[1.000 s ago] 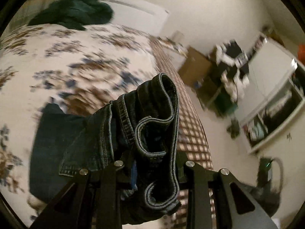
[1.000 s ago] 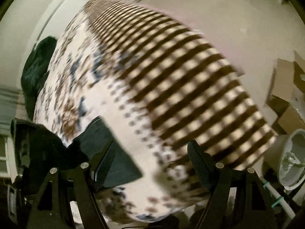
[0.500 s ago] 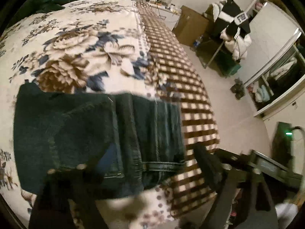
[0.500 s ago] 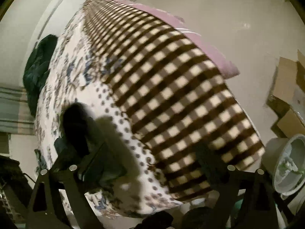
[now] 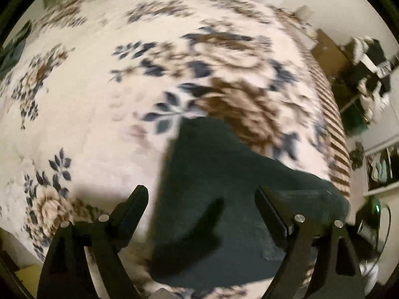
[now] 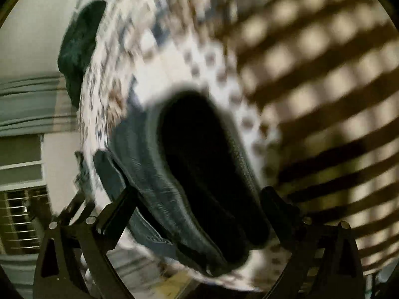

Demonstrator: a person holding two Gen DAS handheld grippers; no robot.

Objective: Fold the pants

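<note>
The dark denim pants [image 5: 212, 154] lie folded on the floral bedspread [image 5: 99, 99], near its checked right border. My left gripper [image 5: 200, 190] hangs over them, pointing steeply down, jaws open and holding nothing. In the right wrist view a thick rolled edge of the pants [image 6: 149, 149] fills the space between the fingers of my right gripper [image 6: 197, 191]. Those jaws are closing, but motion blur hides any pressing of the pads on the cloth.
The bedspread's brown checked border [image 6: 311, 74] drops off the bed side. A dark green garment [image 6: 79, 44] lies at the far end of the bed. A cardboard box [image 5: 329, 52] and a rack with clothes [image 5: 369, 57] stand on the floor to the right.
My left gripper let go of the jeans' waistband, opened wide and swung over the pants now lying on the bed. My right gripper dropped closer, and the pants' edge now sits between its fingers.
</note>
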